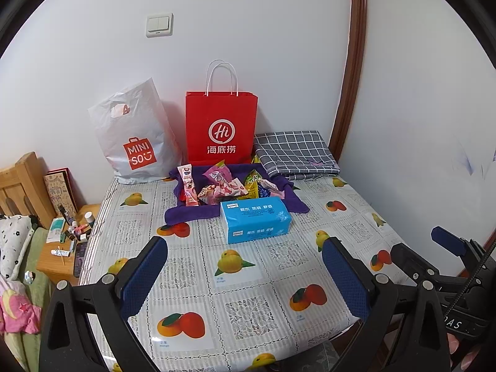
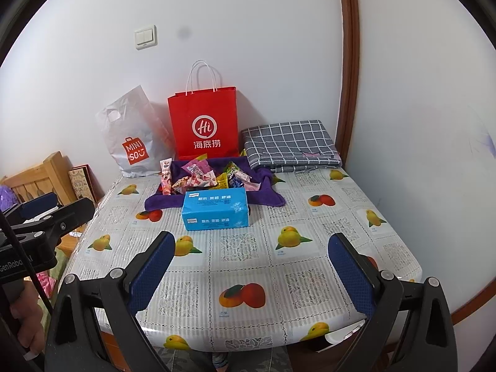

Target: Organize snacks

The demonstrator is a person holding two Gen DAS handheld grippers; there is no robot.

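Several wrapped snacks [image 1: 221, 186] lie in a heap on a purple cloth [image 1: 183, 214] at the far middle of the table; they also show in the right wrist view [image 2: 201, 178], on the same cloth [image 2: 161, 201]. A blue tissue pack [image 1: 255, 221] [image 2: 215, 209] lies just in front of them. My left gripper [image 1: 245, 276] is open and empty, held above the table's near half. My right gripper [image 2: 252, 271] is open and empty too, above the near edge. Each gripper shows at the side of the other's view.
A red paper bag [image 1: 221, 127] and a white MINISO plastic bag [image 1: 136, 136] stand against the wall behind the snacks. A folded grey checked cloth [image 1: 294, 152] lies at the far right. The table has a fruit-print cover [image 1: 248, 294]. A cluttered wooden bedside stand [image 1: 62, 248] is at the left.
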